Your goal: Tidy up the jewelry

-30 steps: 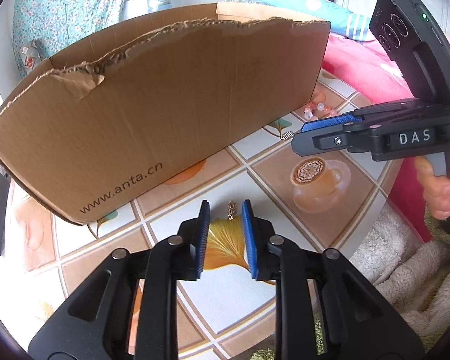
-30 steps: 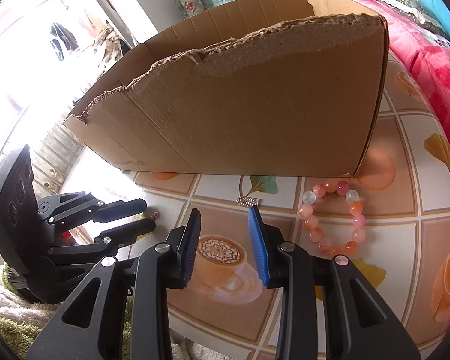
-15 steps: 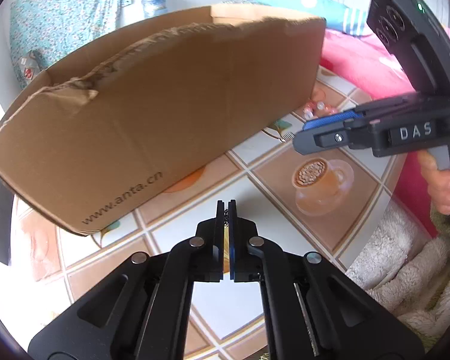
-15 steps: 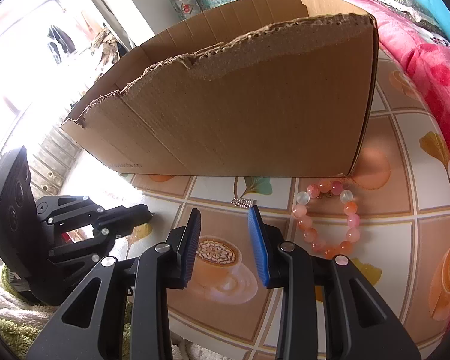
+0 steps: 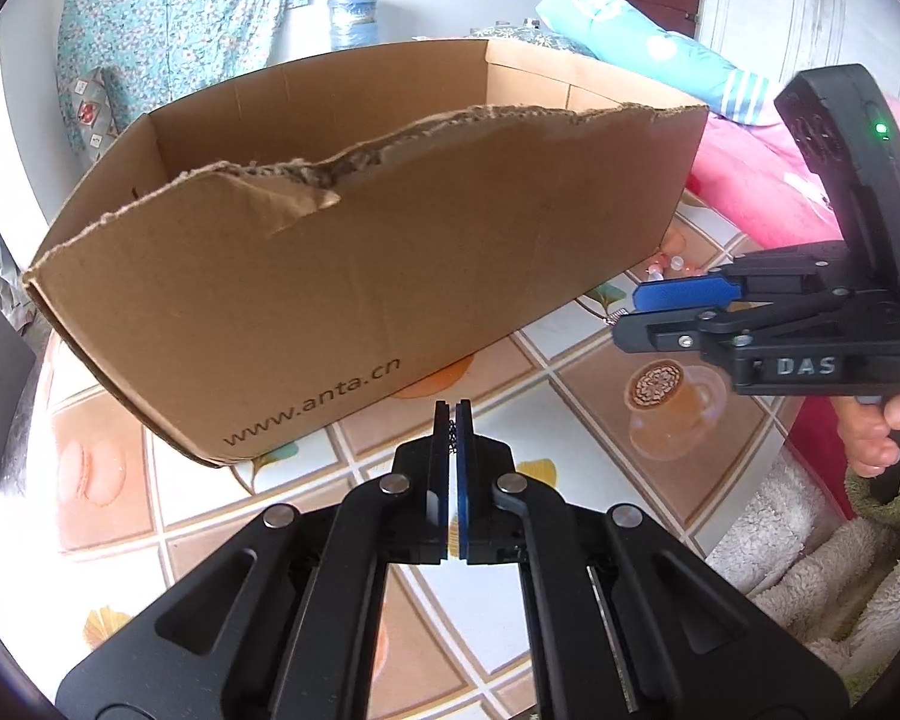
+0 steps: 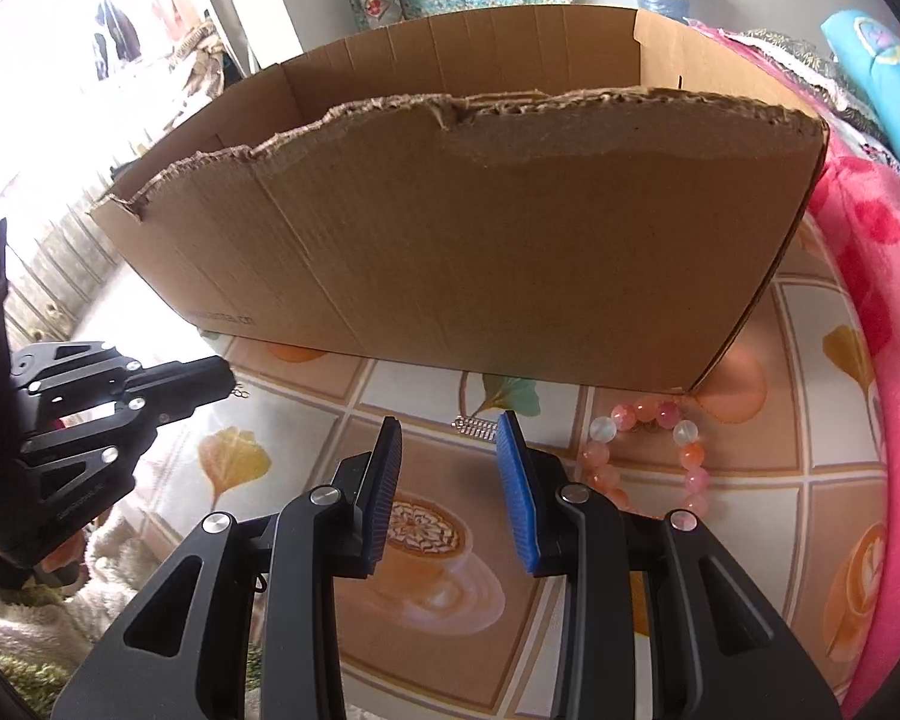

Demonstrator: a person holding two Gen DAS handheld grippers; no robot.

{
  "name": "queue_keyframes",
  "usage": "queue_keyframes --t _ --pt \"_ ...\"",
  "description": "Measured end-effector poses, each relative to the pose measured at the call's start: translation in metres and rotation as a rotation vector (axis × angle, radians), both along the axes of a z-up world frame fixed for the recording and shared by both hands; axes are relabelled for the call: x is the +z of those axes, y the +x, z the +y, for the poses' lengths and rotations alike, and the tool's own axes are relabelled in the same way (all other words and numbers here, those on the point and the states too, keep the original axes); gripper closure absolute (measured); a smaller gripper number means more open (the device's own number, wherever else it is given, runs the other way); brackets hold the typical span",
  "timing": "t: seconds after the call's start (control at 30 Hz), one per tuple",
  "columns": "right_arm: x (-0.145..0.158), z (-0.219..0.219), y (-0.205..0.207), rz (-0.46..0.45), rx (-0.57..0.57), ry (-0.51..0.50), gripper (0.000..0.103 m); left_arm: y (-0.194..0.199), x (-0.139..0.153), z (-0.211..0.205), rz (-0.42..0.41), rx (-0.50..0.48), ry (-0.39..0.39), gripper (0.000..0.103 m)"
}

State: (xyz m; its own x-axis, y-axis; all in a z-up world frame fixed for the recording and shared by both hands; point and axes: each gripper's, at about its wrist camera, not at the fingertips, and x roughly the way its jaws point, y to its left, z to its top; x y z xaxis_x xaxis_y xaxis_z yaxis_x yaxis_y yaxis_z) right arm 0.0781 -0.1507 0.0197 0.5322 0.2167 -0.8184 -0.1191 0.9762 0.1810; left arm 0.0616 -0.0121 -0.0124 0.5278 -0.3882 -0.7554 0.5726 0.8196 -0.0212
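The left gripper [image 5: 451, 414] is clamped on a small chain [image 5: 450, 427], held just before the box [image 5: 390, 276], likely for dropping inside. The right gripper [image 6: 447, 426] stands part open and empty above the cloth [image 6: 750, 492], near a clasp [image 6: 477, 427] and bead bracelet [image 6: 648, 456]. Legible: "www.anta.cn" on the box; "DAS" on the right gripper.

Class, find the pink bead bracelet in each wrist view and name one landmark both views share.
Left wrist view: bead bracelet at right, mostly hidden past the box corner.
Right wrist view: bead bracelet lower right, on the table by the box corner.
Shared landmark: cardboard box.
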Motion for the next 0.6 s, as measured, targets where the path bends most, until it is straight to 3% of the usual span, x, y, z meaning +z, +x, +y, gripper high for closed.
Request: queue_keyframes --t 0.4,0.53,0.6 --pt "-0.004 0.014 0.004 -0.030 0.011 -0.146 0.070 0.000 -0.006 -0.004 0.014 -0.009 0.003 0.102" --pt "-0.002 0.022 0.006 -0.014 0.041 -0.122 0.070 0.002 -0.008 -0.004 0.020 -0.006 0.005 0.102" --pt "-0.001 0.023 0.006 0.011 0.069 -0.059 0.070 0.003 -0.008 -0.003 0.022 -0.007 0.005 0.102"
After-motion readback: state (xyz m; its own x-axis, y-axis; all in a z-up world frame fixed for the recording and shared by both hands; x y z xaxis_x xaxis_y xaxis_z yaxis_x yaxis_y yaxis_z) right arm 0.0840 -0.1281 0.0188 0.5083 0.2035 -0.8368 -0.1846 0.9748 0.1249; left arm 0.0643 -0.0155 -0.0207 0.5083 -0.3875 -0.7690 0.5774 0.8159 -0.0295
